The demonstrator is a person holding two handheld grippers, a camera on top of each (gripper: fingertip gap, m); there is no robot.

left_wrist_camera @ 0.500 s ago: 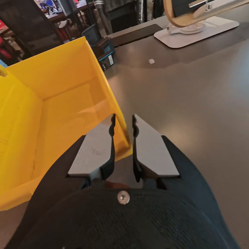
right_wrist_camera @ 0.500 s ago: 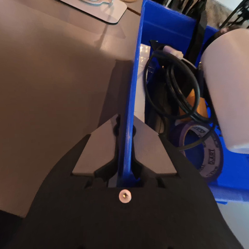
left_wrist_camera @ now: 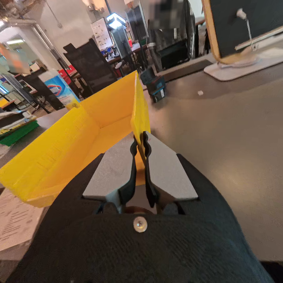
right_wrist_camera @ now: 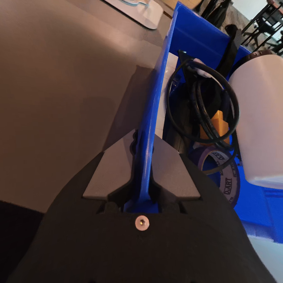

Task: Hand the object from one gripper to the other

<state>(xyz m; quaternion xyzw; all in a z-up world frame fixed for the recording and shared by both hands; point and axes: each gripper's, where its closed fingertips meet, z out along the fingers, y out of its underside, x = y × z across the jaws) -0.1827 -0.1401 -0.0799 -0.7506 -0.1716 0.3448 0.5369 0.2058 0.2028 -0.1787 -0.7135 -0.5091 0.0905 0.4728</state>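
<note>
An empty yellow bin [left_wrist_camera: 76, 145] stands on the dark table at the left of the left wrist view. My left gripper [left_wrist_camera: 140, 135] is shut on its right wall, one finger inside and one outside. In the right wrist view a blue bin [right_wrist_camera: 191, 35] holds a coiled black cable [right_wrist_camera: 203, 107], an orange part [right_wrist_camera: 220, 124], a purple tape roll [right_wrist_camera: 226, 176] and a white cylinder [right_wrist_camera: 260, 122]. My right gripper [right_wrist_camera: 144, 134] is shut on the blue bin's left wall, which runs between the fingers down to their base.
A monitor on a white stand base [left_wrist_camera: 245, 67] is at the far right of the table; the base also shows in the right wrist view [right_wrist_camera: 137, 10]. A small dark device [left_wrist_camera: 156, 87] sits behind the yellow bin. A wipes canister [left_wrist_camera: 61, 91] and a green stack [left_wrist_camera: 18, 130] are at the left. There is about 55 cm between the tips of the two grippers.
My left gripper has closed on the yellow bin's right wall, and its view has tipped up toward the room. My right gripper stays clamped on the blue bin's wall.
</note>
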